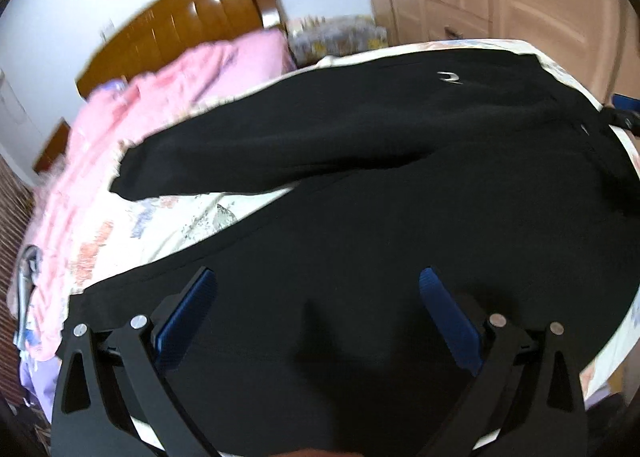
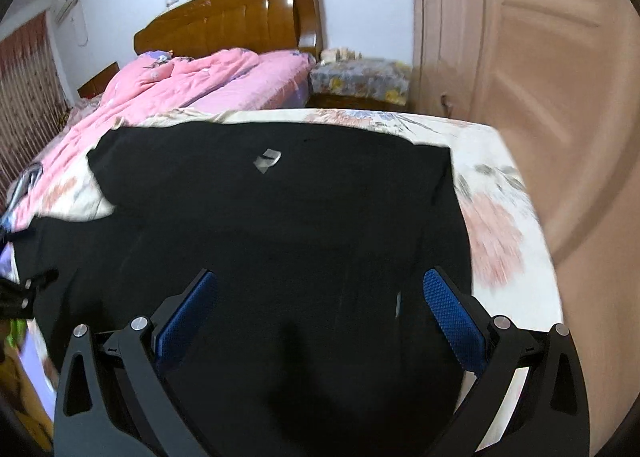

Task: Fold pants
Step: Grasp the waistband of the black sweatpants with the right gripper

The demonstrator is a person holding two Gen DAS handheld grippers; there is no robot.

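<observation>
Black pants [image 1: 400, 185] lie spread flat on a floral bedsheet [image 1: 168, 225]. In the left wrist view one leg [image 1: 248, 153] stretches to the left and the other runs under my left gripper [image 1: 316, 289], which is open above the near leg. In the right wrist view the pants [image 2: 280, 209] show a small white logo [image 2: 267, 159], and the waistband edge [image 2: 452, 193] is at the right. My right gripper [image 2: 320, 289] is open above the waist end, holding nothing.
A pink quilt [image 2: 180, 85] lies bunched at the head of the bed by a wooden headboard [image 2: 236, 21]. A nightstand with a floral cover [image 2: 360, 77] stands beyond. Beige wardrobe doors [image 2: 540, 57] are at the right, close to the bed edge [image 2: 536, 257].
</observation>
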